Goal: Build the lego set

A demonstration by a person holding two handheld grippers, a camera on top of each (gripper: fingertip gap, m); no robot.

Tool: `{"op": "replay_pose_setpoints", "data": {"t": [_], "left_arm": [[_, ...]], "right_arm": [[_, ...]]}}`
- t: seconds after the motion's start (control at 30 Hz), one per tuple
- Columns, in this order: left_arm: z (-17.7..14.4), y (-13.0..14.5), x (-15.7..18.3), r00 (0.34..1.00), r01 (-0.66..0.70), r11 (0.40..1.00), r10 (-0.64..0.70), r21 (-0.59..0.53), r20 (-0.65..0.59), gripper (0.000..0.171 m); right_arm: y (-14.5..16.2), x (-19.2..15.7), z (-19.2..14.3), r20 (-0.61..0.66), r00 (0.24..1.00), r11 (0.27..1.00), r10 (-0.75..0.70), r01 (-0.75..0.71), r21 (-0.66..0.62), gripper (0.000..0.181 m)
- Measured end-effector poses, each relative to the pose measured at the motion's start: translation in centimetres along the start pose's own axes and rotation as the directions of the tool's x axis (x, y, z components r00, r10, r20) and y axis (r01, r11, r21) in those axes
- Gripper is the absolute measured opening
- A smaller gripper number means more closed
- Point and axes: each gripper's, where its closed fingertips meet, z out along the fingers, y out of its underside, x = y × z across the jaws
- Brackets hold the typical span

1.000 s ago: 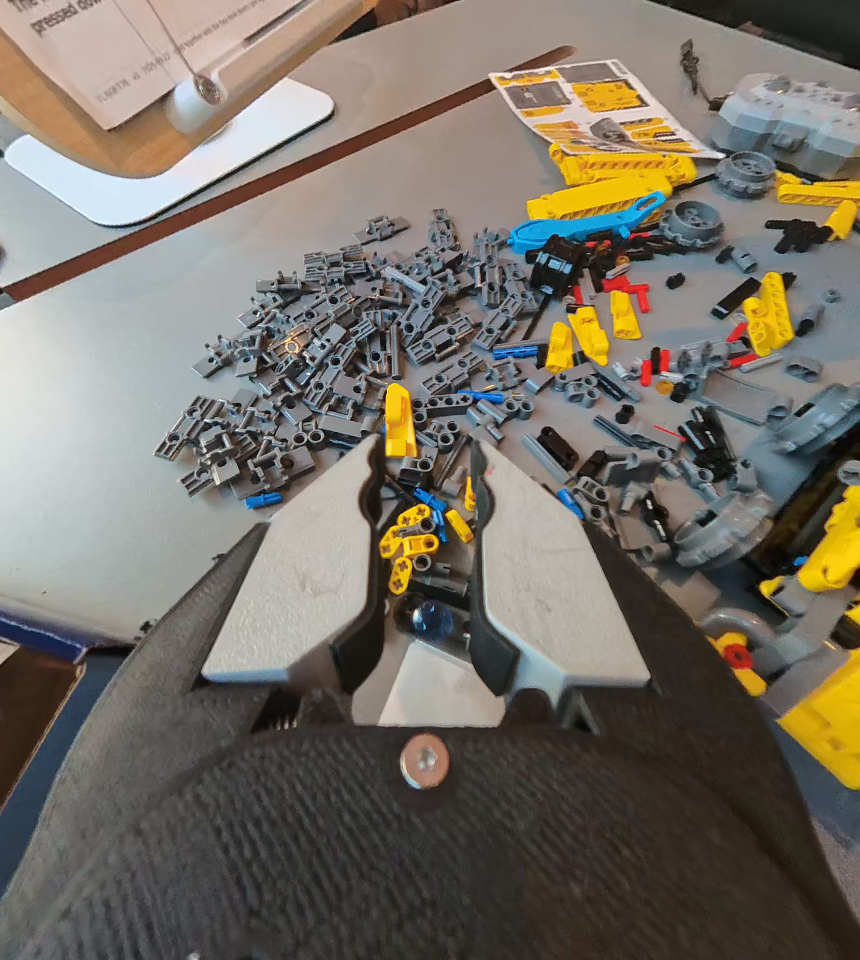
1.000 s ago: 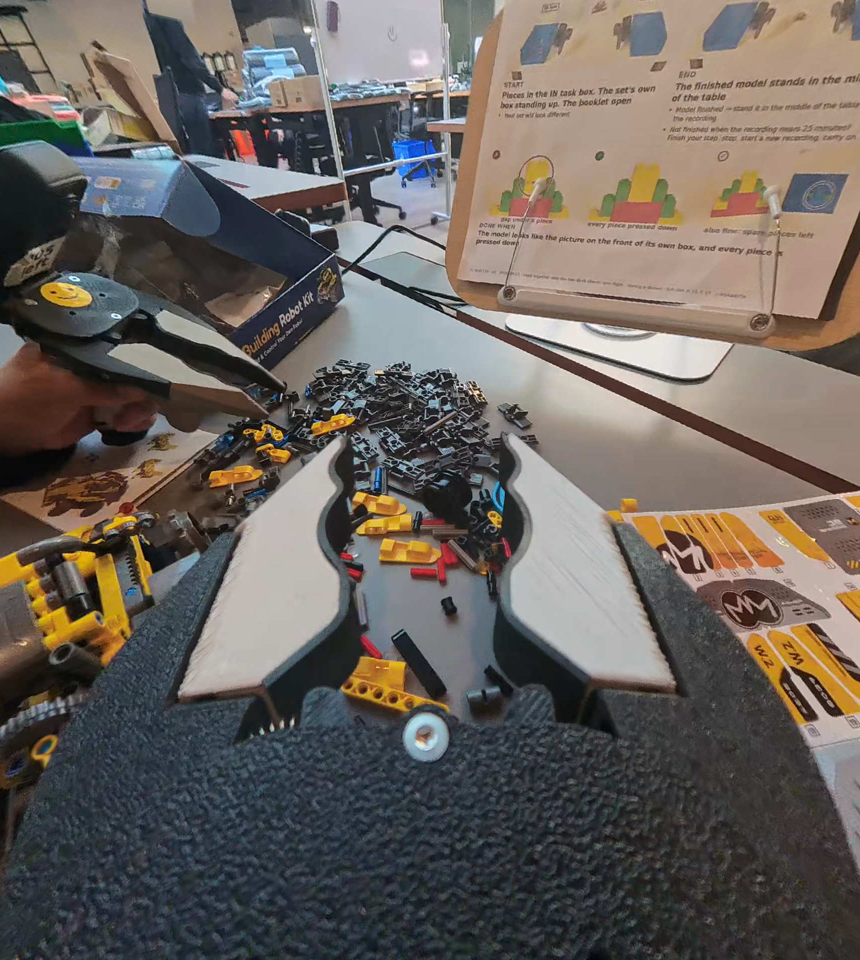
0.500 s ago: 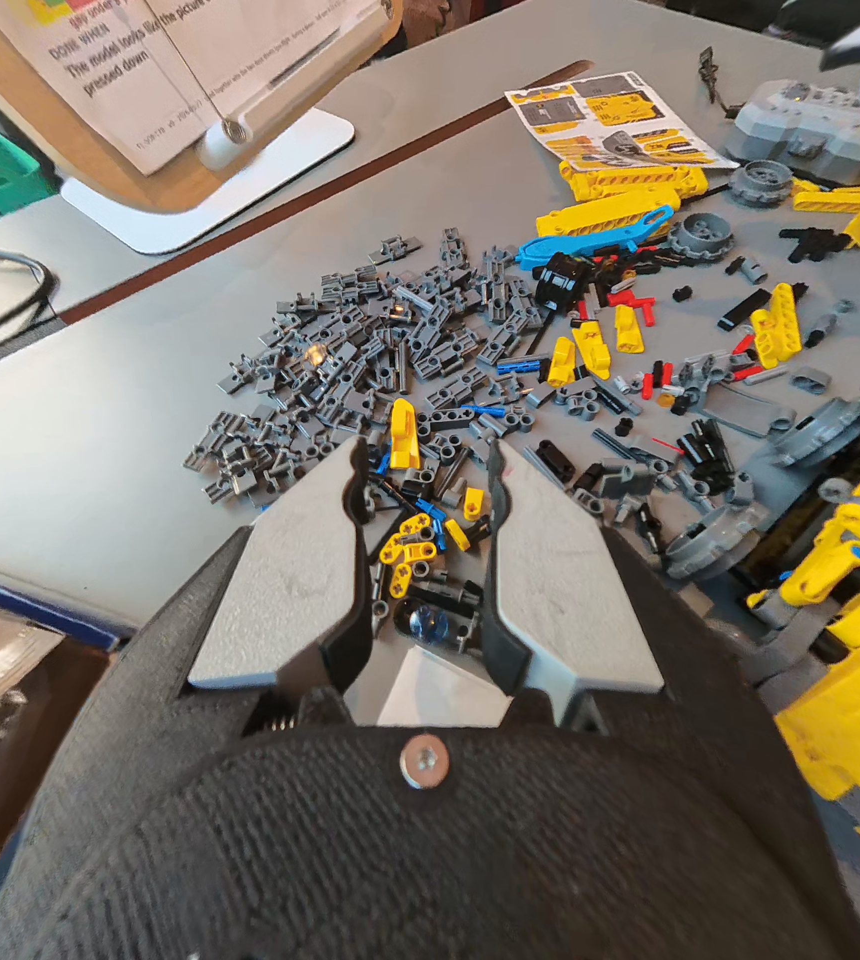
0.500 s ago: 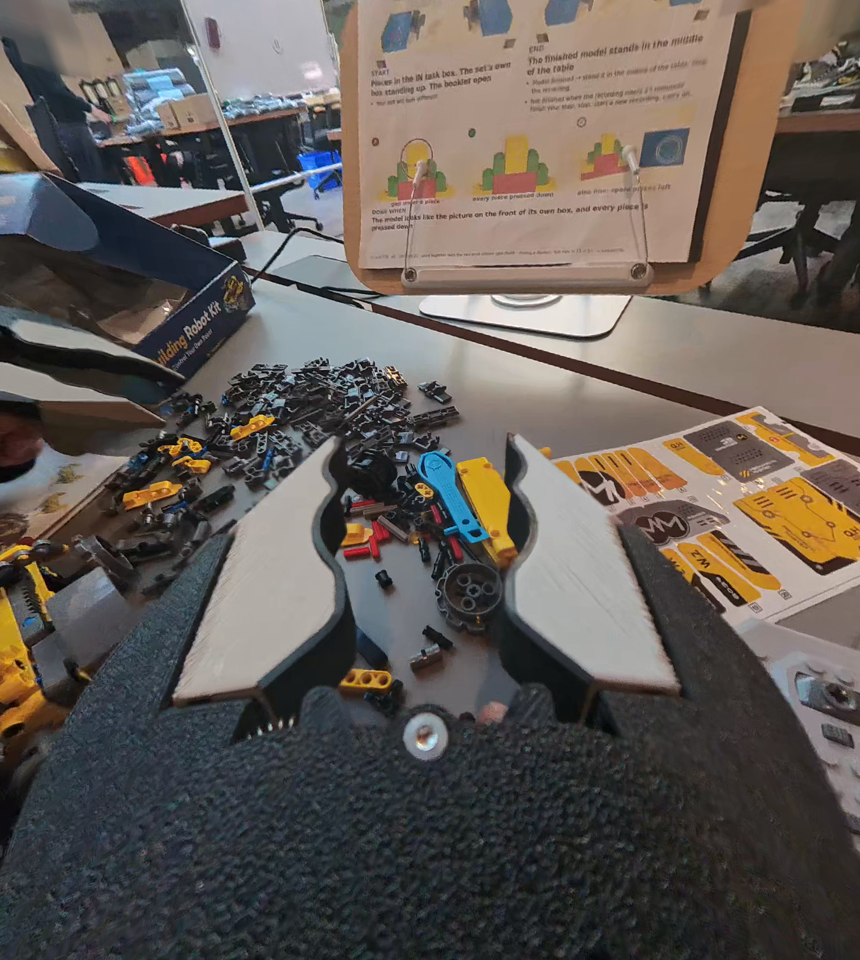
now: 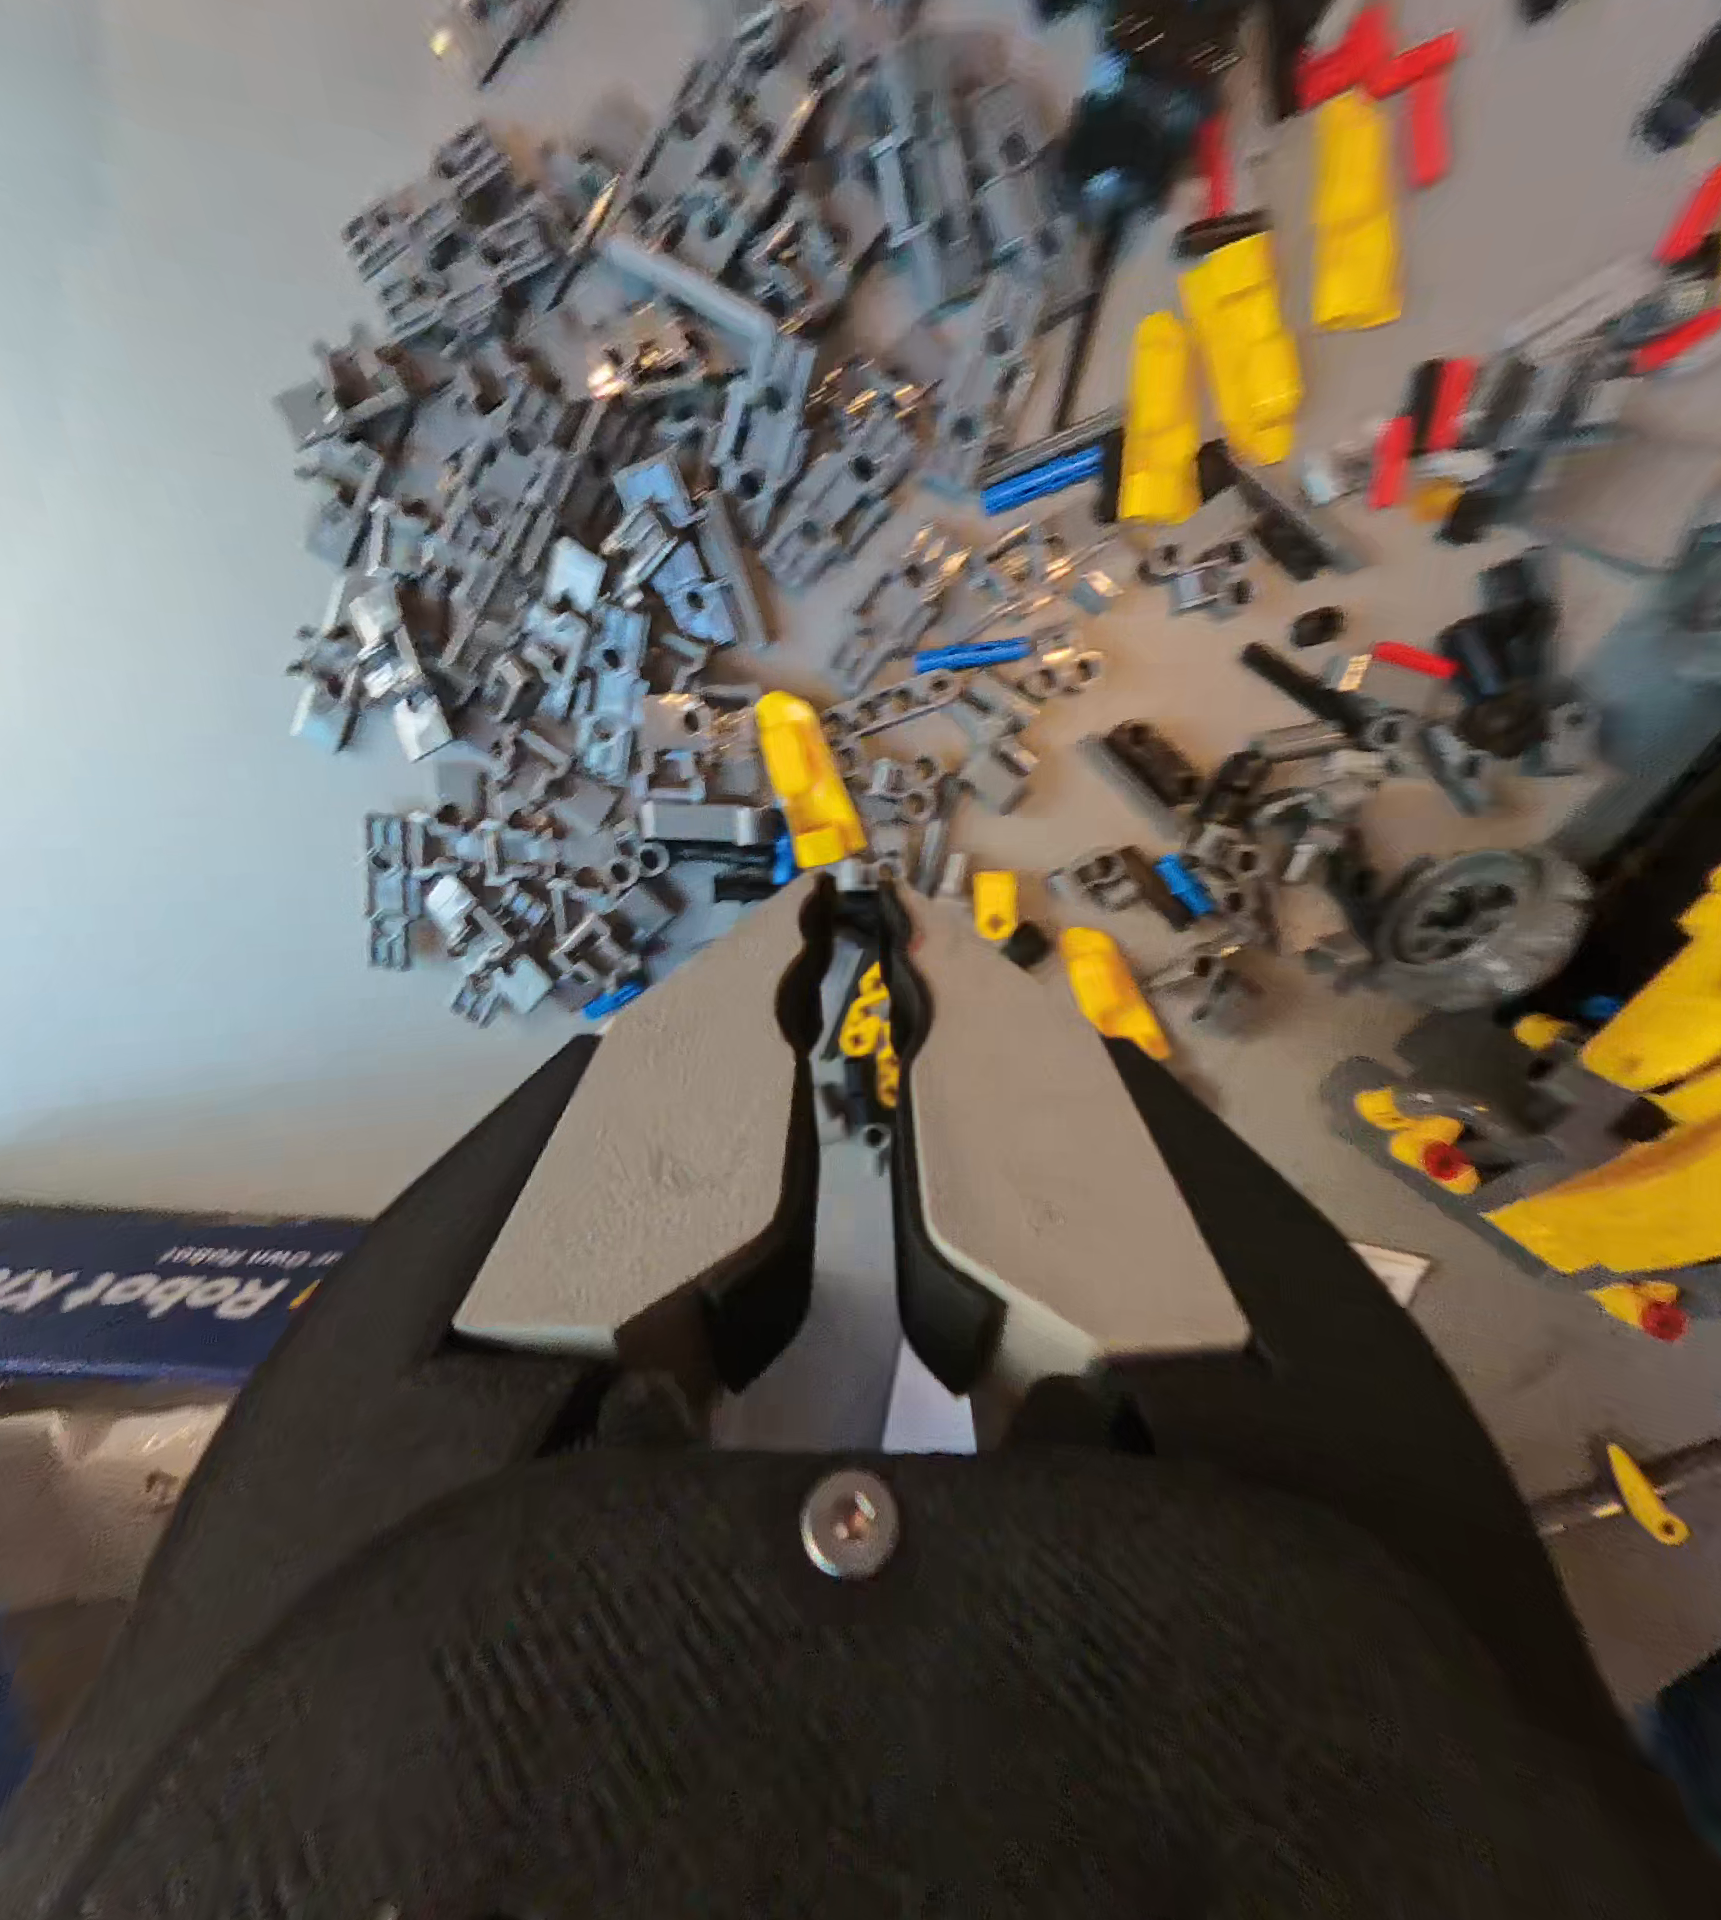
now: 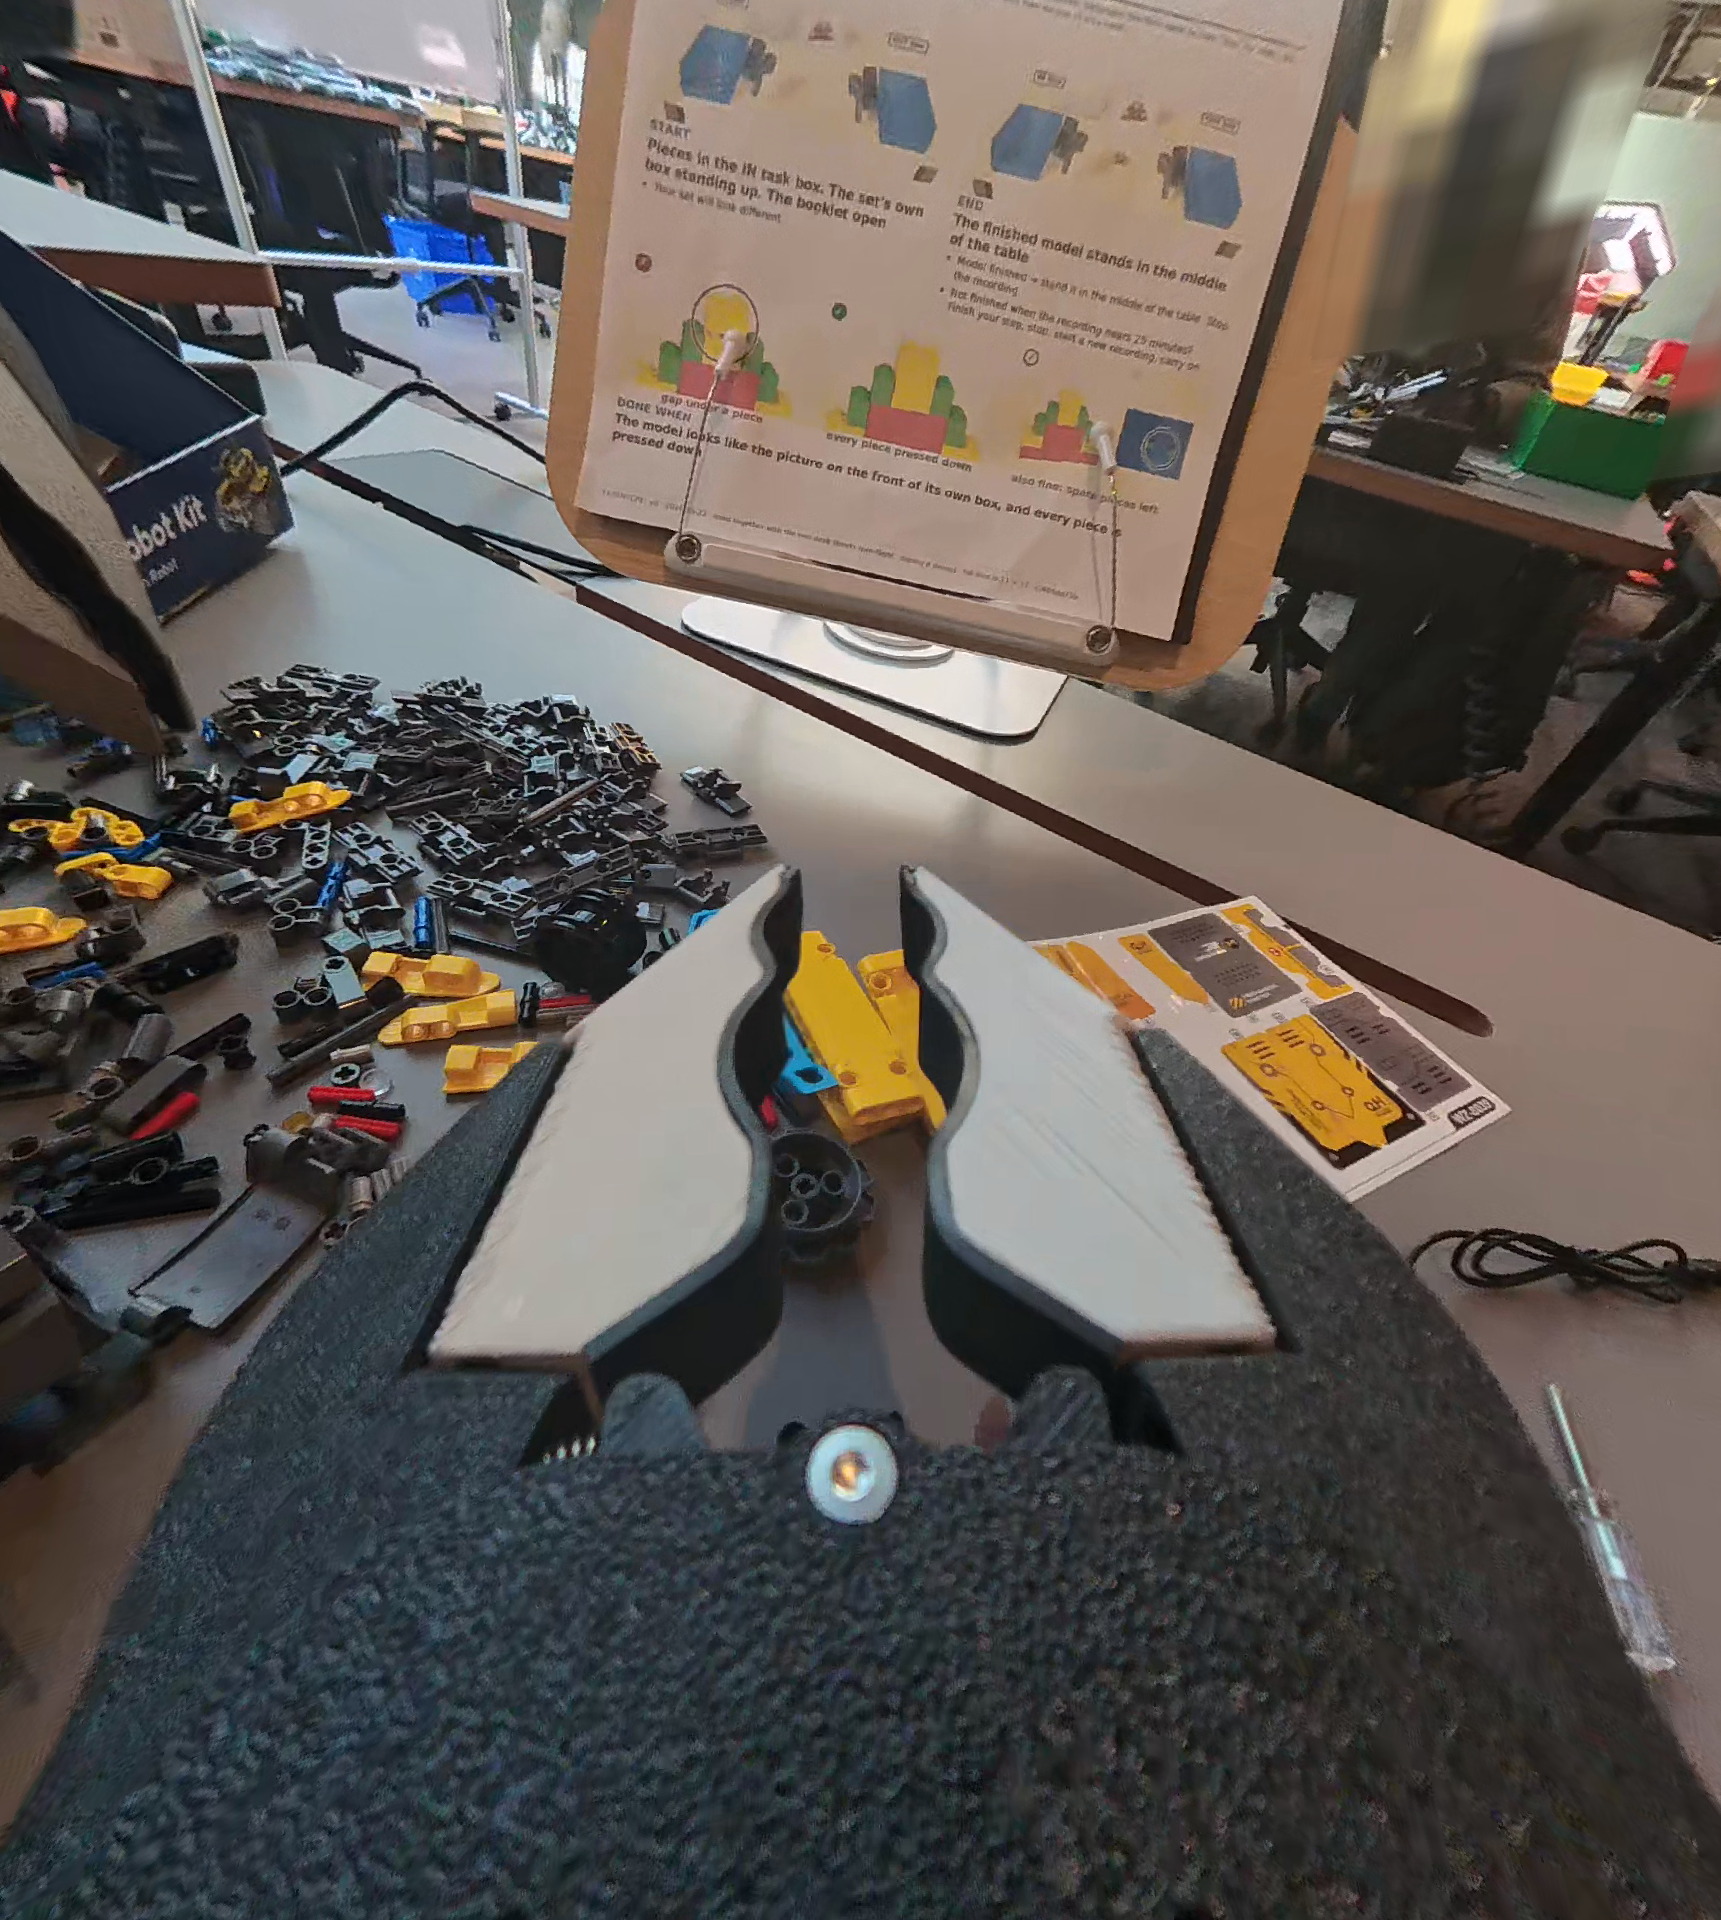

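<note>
grey-faced left gripper [image 5: 853, 902], fingers nearly pressed together, noses at a small, light, stiff grey plastic piece [image 5: 861, 878] mid-frame below a yellow curved plastic panel [image 5: 806, 781]; right gripper [image 6: 848, 891] spread, empty.

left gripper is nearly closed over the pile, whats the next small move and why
Probably lift the left gripper slightly and see what comes up. Its jaws are almost together, tips beside a small grey piece just below the yellow curved piece, but blur hides whether anything is pinched. The right gripper hangs open above yellow beams.
</note>
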Motion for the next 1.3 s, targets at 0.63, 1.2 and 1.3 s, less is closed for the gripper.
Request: {"op": "replay_pose_setpoints", "data": {"t": [0.63,1.2,1.3], "left_arm": [[2.2,2.8,0.2,0.974,0.099,0.986,-0.123,-0.133,-0.192,0.008],[3.6,2.3,-0.2,0.98,0.107,0.984,-0.129,-0.142,-0.151,0.001],[3.5,2.4,-0.3,0.985,0.088,0.985,-0.108,-0.145,-0.134,0.001]], "right_arm": [[-0.9,0.5,-0.7,-0.076,0.996,0.997,-0.056,0.06,0.042,0.01],[-1.1,0.3,-0.8,-0.064,0.997,0.997,-0.044,0.047,0.053,0.008],[-1.2,0.3,-0.8,-0.062,0.997,0.997,-0.045,0.048,0.056,0.007]]}}
